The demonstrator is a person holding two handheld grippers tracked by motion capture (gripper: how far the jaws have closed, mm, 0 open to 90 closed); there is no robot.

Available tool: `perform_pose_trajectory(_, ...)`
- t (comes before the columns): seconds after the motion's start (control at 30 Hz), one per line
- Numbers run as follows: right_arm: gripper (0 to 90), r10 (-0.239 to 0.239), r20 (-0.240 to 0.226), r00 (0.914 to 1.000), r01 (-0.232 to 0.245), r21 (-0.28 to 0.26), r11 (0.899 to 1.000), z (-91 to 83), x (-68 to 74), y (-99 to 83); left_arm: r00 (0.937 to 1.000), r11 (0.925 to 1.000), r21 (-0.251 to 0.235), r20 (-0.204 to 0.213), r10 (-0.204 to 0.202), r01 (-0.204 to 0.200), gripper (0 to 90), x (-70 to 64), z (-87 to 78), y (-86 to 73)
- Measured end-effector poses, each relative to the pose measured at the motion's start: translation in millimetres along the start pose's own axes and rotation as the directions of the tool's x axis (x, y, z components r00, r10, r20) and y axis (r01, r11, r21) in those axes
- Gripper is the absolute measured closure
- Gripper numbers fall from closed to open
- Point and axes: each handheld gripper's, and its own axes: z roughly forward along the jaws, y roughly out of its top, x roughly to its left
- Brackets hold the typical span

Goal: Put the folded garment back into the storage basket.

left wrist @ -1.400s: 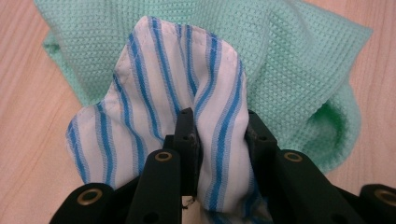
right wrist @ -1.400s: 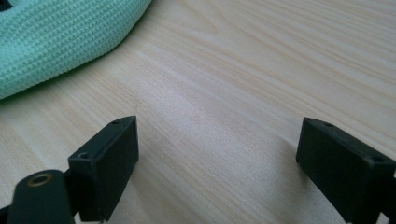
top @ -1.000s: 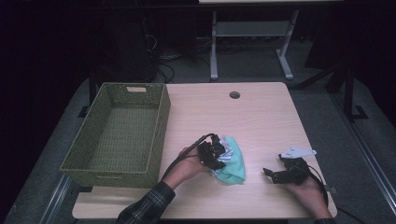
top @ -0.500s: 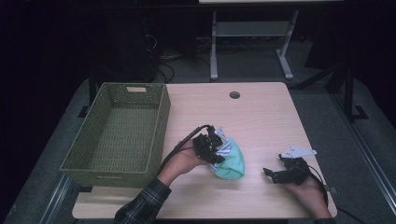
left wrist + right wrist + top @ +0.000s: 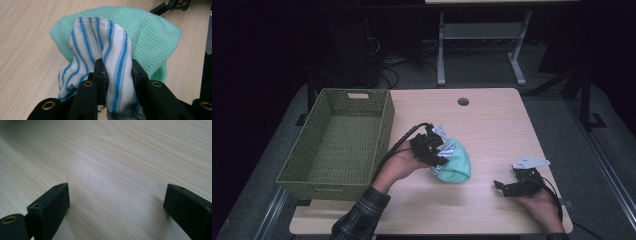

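Green mesh cloth [image 5: 457,164] lies on the table [image 5: 492,120] just right of the one woven basket [image 5: 337,142], bundled with one striped cloth [image 5: 100,47]. The left gripper [image 5: 432,150] is clamped on the striped cloth; lift both cloths clear before swinging toward the basket. The right gripper [image 5: 507,186] rests with jaws apart, well right of the basket.

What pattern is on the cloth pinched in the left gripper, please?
White with blue stripes: the striped cloth shows best in the left gripper view.

Right tool [image 5: 116,202] agape over table [image 5: 120,157]
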Motion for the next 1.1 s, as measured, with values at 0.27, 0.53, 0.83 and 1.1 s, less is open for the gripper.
perform_pose_trajectory(0.27, 1.8, 0.006, 0.009, 0.9999, -0.006, 0.008, 1.0, 1.1, -0.7, 0.3, 0.9995, 0.999, -0.037, -0.017, -0.027, 0.026, 71.1, 11.8, -31.0, -7.8)
perform_pose_trajectory(0.53, 1.7, 0.006, 0.01, 0.9999, -0.006, 0.008, 1.0, 1.3, -0.7, 0.3, 0.9955, 0.9965, -0.041, -0.058, -0.075, 0.073, 71.1, 25.0, -57.2, -22.1)
perform_pose_trajectory(0.83, 1.7, 0.006, 0.01, 0.9999, -0.006, 0.008, 1.0, 1.3, -0.7, 0.3, 0.9863, 0.9913, -0.067, -0.112, -0.121, 0.113, 71.2, 34.8, -84.0, -36.5)
perform_pose_trajectory(1.1, 1.7, 0.006, 0.01, 0.9999, -0.006, 0.008, 1.0, 1.3, -0.6, 0.3, 0.9758, 0.9869, -0.074, -0.156, -0.153, 0.143, 71.2, 41.3, -98.1, -47.6)
